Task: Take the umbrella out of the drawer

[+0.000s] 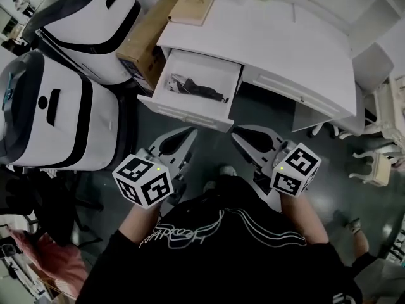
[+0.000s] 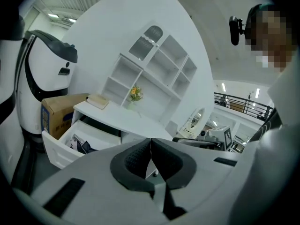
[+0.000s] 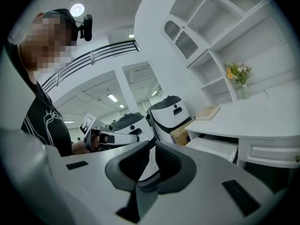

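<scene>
Front of the white desk (image 1: 297, 56), at its left end, one drawer (image 1: 190, 114) stands pulled out. The umbrella (image 1: 197, 88), dark and folded, lies inside that drawer along its back part, next to some small light bits I can't id. In the left gripper view only a dark corner of it shows over the drawer's front wall.

L gripper (image 1: 188, 133) hangs just off the desk's front, below the open drawer and clear of it. Its jaws are pressed together w/ nothing between them. R gripper (image 1: 239, 133) hangs beside it, also just off the desk front, roughly where the drawer's right edge ends. Its jaws are closed too and empty, pads nearly meeting. Both point toward the desk, and neither touches the drawer or the umbrella. Each marker cube sits at the near end, by the person's hands.

On the desk's top, at the left back corner, lies a tan book (image 1: 191, 8). A cardboard box (image 1: 149, 37) leans against the desk's left side. Further left of the desk stand two big white machines w/ black trim (image 1: 69, 113). Behind the desk top rises a white shelf unit (image 2: 157, 71) w/ a small vase of flowers (image 2: 135, 94) at its foot. Right of the desk is a white chair (image 1: 380, 151).
</scene>
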`<state>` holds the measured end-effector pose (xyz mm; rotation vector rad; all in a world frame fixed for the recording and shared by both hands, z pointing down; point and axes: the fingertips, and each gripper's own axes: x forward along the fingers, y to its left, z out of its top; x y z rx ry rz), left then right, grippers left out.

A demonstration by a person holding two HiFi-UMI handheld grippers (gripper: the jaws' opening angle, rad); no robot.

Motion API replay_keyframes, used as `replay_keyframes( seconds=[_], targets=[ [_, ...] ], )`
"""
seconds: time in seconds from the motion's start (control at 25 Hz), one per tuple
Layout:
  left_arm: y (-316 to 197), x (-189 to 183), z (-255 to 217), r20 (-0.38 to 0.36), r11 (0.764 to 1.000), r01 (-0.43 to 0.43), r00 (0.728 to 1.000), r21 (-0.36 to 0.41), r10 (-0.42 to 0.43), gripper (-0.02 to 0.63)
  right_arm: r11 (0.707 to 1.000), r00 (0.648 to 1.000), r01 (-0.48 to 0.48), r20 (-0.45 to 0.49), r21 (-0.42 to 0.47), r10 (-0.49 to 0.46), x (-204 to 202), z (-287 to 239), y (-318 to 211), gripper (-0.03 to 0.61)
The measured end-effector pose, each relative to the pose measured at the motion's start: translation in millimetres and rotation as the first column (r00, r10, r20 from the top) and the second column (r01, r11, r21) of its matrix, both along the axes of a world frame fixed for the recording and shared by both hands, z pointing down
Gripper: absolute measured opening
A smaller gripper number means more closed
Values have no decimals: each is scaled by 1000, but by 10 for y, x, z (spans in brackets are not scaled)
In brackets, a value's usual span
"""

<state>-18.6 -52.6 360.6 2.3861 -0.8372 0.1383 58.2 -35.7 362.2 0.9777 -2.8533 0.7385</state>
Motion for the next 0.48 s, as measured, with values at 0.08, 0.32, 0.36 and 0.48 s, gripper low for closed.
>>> replay_keyframes(
  seconds=[0.08, 0.32, 0.36, 0.48],
  targets=[
    [-132, -69, 69, -4, 1000, 26, 1000, -17, -27, 21, 1000, 1000, 19, -12, -13, -19, -43, 58, -174, 52],
    [-689, -245, 181, 2, 993, 105, 994, -60, -106, 21, 993, 995, 98, -21, -71, -100, -175, 257, -855, 52],
    [-800, -264, 198, 2, 991, 117, 993, -66, -117, 21, 990, 993, 116, -28, -81, -119, -199, 307, -980, 53],
    [-1135, -294, 315, 14, 987, 131, 991, -93, -130, 21, 984, 988, 142, -46, -105, -147, -249, 453, -1372, 54]
  ],
)
